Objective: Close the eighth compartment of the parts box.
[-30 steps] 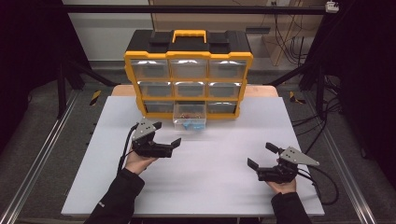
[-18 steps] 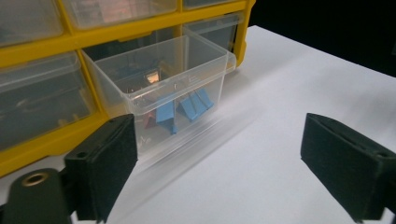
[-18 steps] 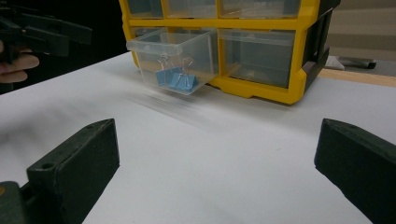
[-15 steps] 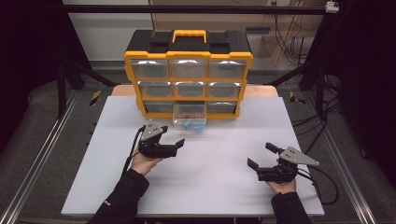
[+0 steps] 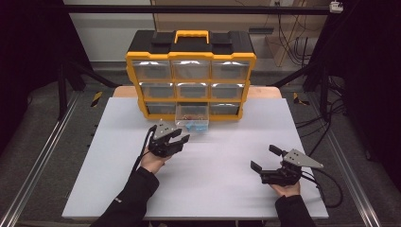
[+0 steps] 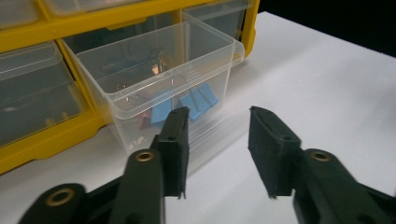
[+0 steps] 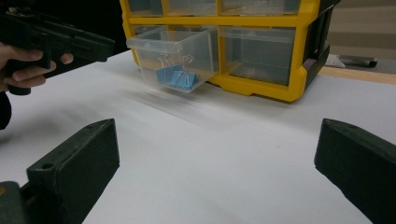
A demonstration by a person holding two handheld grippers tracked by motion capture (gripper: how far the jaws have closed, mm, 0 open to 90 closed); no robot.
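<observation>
Although it belongs in the bottom row of the yellow-and-black plastic drawer cabinet (image 5: pixel 190 75), the small clear plastic drawer (image 5: pixel 191 119) stands pulled out toward the person, just above the middle of the high view, with blue binder clips (image 6: pixel 198 102) and a reddish one lying in its bottom. Its long axis runs from the cabinet face out over the white worktop (image 5: pixel 217 161), so its open front wall faces the lower edge of the frame.

The left hand-held gripper (image 5: pixel 182 137) is by far the nearer of the two: in the high view it sits just below and to the left of the drawer, tips pointing up and right at it. In the left gripper view the drawer fills the upper left, its front corner directly behind the left jaw, apart from it as far as I can tell. The jaws have just been closing and now stand partly spread with only bare worktop between them; nothing is pinched. My reading is that a grasp on the drawer's front wall needs a short move onward toward the upper left of that view.

The right hand-held gripper (image 5: pixel 265 159) rests low at the lower right of the high view, well apart from the drawer, jaws spread wide and empty. Its own view looks across the worktop at the drawer in the upper middle.
</observation>
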